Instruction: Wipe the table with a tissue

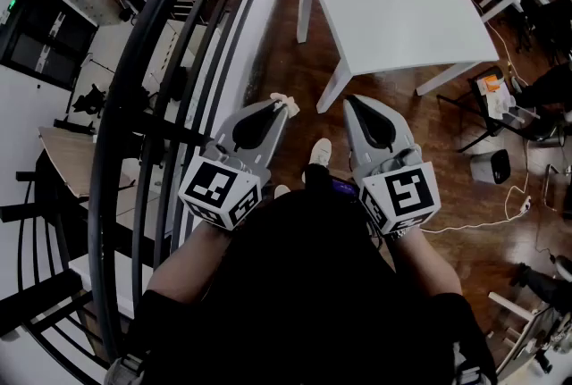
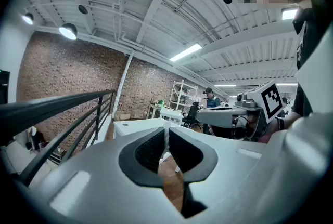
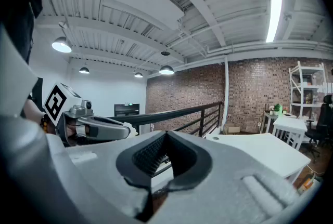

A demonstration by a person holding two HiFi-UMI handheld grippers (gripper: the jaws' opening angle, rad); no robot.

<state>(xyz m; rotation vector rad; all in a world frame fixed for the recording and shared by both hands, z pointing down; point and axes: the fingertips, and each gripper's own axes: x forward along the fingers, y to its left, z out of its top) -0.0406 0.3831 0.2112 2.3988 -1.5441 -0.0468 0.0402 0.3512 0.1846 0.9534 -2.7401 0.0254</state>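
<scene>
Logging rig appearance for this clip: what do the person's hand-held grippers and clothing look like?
The left hand-held gripper and right hand-held gripper both have smooth light-grey shells that taper to a point, with black ribbed pads set inside. Each carries a white cube at its rear, printed with black square markers. The person wears a black top.

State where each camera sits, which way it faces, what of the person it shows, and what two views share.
Head view: on the person's head, looking steeply down at the left claw, shut on a tissue, the right claw, a shoe and the white table.
Left gripper view: on the left claw, facing across the room; right claw at right.
Right gripper view: on the right claw, facing the black railing; left claw at left.
Shared: both gripper views show the white table.
</scene>
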